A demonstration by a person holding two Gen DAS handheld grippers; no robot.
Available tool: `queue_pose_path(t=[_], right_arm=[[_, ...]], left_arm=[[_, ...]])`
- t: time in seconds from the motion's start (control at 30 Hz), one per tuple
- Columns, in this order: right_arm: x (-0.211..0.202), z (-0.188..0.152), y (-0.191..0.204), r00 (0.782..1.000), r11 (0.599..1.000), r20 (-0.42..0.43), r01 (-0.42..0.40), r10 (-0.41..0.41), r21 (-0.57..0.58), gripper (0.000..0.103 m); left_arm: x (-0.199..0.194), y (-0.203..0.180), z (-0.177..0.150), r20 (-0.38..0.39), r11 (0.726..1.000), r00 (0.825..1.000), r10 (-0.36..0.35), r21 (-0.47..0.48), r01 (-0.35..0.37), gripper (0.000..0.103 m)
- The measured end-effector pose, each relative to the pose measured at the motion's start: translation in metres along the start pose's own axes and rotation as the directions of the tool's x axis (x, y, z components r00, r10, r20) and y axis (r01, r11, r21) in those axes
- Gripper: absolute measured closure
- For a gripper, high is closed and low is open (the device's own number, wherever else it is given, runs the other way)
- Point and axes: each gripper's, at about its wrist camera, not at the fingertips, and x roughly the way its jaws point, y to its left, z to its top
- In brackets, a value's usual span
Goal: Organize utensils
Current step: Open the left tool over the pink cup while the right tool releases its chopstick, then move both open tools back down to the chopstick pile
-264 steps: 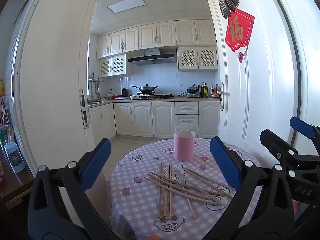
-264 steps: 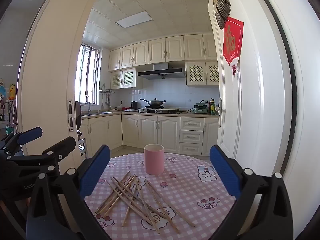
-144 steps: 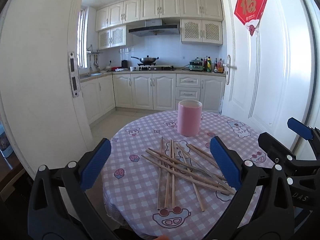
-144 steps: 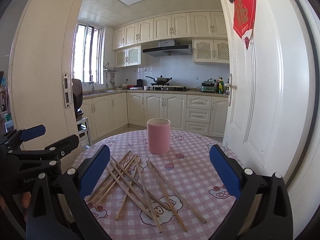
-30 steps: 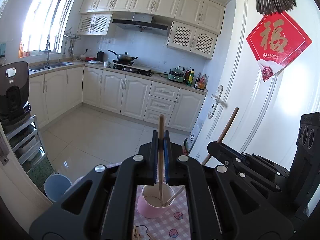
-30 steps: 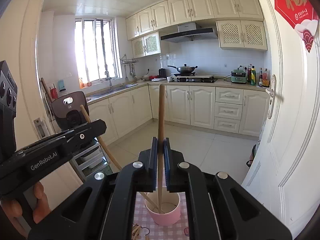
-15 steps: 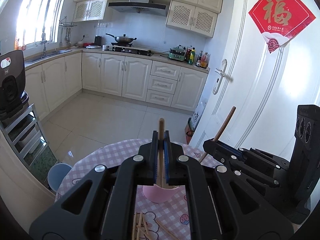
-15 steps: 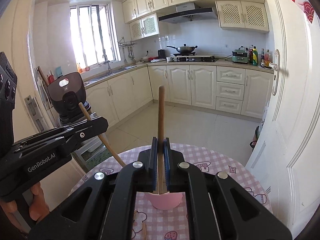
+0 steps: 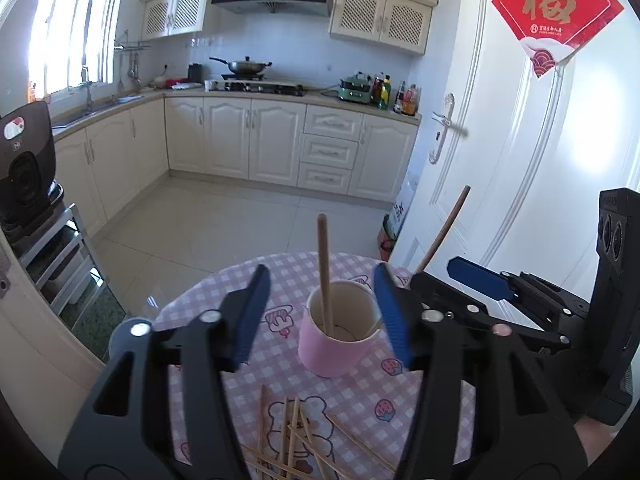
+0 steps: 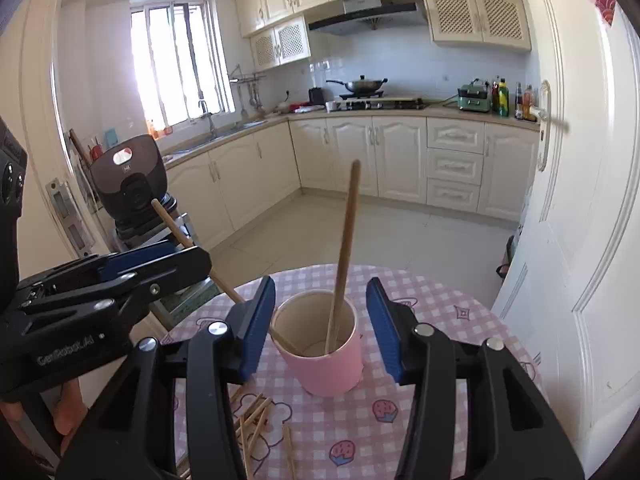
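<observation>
Pink cup point(image 9: 339, 336) between opening left claw point(image 9: 320, 312) pads

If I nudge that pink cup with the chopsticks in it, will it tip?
The pink cup looks wide and squat, so it probably slides on the checked tablecloth first. The two chopsticks lean well above its rim, so a high bump might tilt it.

chopsticks point(image 9: 323, 276) in cup point(image 9: 338, 346) (on table point(image 9: 420, 396))

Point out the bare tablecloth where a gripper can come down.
Free: the cloth right of the pink cup, toward the white door, and the far rim behind it. Crowded: the near side, where loose chopsticks lie.
</observation>
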Motion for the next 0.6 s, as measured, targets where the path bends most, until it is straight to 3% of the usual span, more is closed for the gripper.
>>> queue_pose_path(t=[0.13,0.23,0.33,0.47,0.6], right_arm=[[-0.01,-0.008,0.0,1.0,1.0,-0.002,0.0,0.0,0.007,0.054],[-0.014,-0.018,0.001,1.0,1.0,-0.017,-0.002,0.002,0.008,0.053],[-0.014,-0.032,0.003,0.999,1.0,-0.051,-0.008,0.008,0.002,0.053],[-0.006,-0.052,0.008,0.992,1.0,-0.125,-0.019,0.018,-0.01,0.053],[0.005,-0.074,0.012,0.978,0.999,-0.207,-0.035,0.031,-0.017,0.053]], left_arm=[[-0.01,0.008,-0.006,-0.016,1.0,1.0,0.01,-0.01,-0.01,0.042],[-0.015,0.013,-0.018,-0.034,1.0,0.999,0.025,-0.002,-0.025,0.033],[-0.017,0.018,-0.032,-0.078,1.0,0.997,0.029,0.005,-0.029,0.031],[-0.011,0.027,-0.055,-0.177,0.999,0.984,0.035,0.013,-0.034,0.031],[-0.001,0.042,-0.08,-0.281,0.999,0.959,0.036,-0.016,-0.043,0.031]])
